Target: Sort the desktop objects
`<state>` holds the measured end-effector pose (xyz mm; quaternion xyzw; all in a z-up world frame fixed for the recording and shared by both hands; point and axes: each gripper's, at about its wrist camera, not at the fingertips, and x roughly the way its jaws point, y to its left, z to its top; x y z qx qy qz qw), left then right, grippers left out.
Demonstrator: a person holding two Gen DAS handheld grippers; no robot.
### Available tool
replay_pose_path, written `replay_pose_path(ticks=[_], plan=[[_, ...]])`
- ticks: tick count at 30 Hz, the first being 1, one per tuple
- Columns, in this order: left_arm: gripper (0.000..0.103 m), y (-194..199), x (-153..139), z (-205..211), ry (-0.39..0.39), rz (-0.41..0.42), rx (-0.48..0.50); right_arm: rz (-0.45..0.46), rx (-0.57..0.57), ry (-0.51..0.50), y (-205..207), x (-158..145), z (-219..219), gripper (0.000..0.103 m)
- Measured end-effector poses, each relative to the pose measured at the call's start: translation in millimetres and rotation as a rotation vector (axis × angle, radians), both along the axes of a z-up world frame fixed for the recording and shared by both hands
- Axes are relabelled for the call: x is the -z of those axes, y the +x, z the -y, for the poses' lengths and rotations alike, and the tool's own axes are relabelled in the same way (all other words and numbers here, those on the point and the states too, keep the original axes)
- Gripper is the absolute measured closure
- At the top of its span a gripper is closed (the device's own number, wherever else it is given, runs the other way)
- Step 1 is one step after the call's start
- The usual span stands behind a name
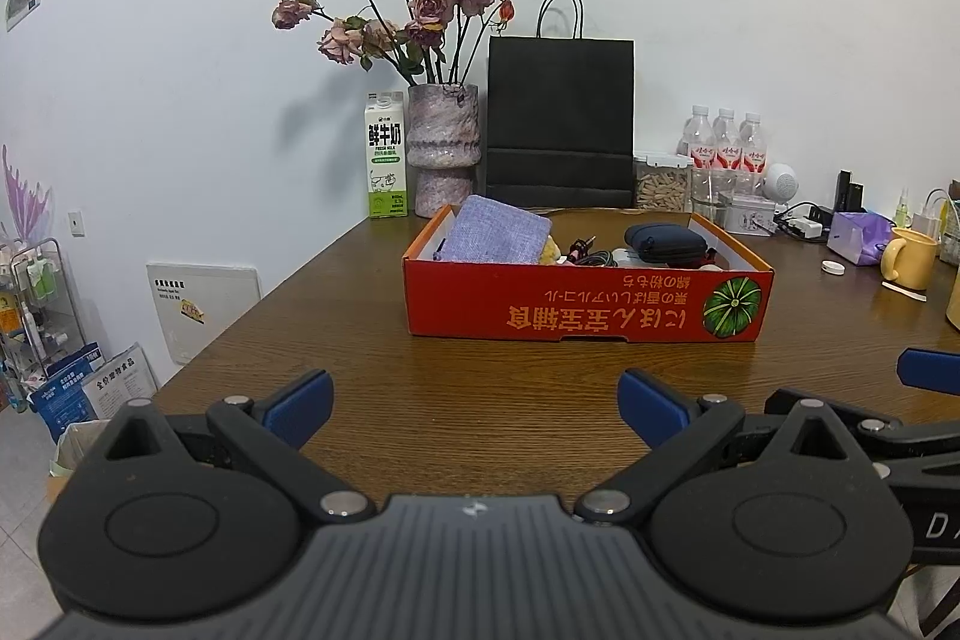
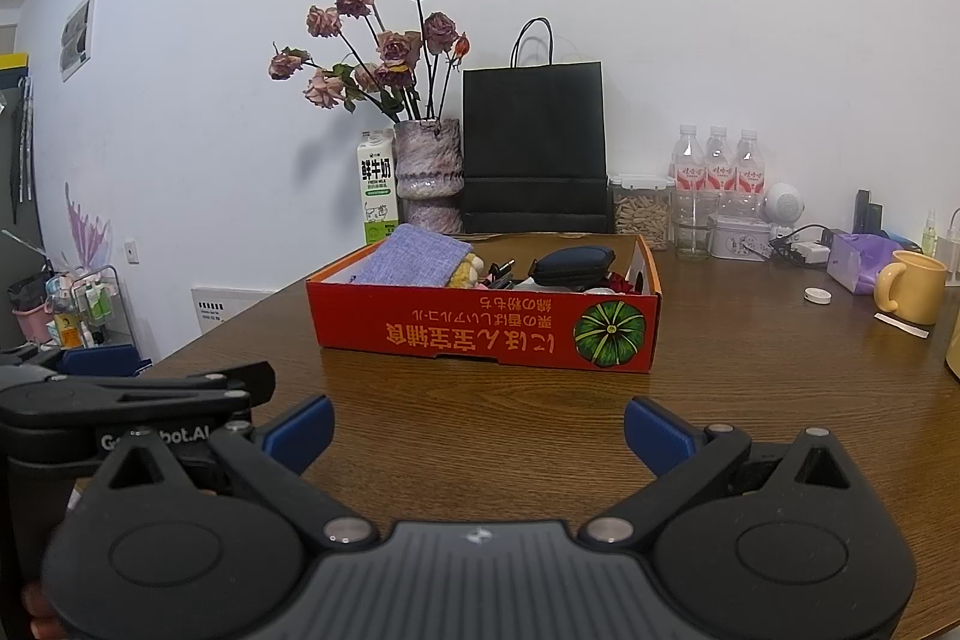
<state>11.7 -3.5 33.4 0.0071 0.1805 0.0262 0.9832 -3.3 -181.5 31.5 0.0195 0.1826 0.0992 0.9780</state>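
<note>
A red cardboard box sits on the brown wooden table. It holds a purple woven pouch, a dark blue case, cables and small items. My left gripper is open and empty, well short of the box. My right gripper is open and empty, also short of the box. The right gripper shows at the right edge of the left wrist view.
Along the back wall stand a milk carton, a vase of dried roses, a black paper bag, water bottles and a snack jar. A yellow mug, a purple pack and a white cap sit at right.
</note>
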Motion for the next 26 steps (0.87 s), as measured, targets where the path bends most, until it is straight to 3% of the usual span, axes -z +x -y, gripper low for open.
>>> replay_pose_path(ticks=[26], plan=[[0.0, 1.4, -2.9, 0.6, -0.002, 0.0, -0.004, 0.0, -0.001, 0.0, 0.5, -0.2, 0.5, 0.0]])
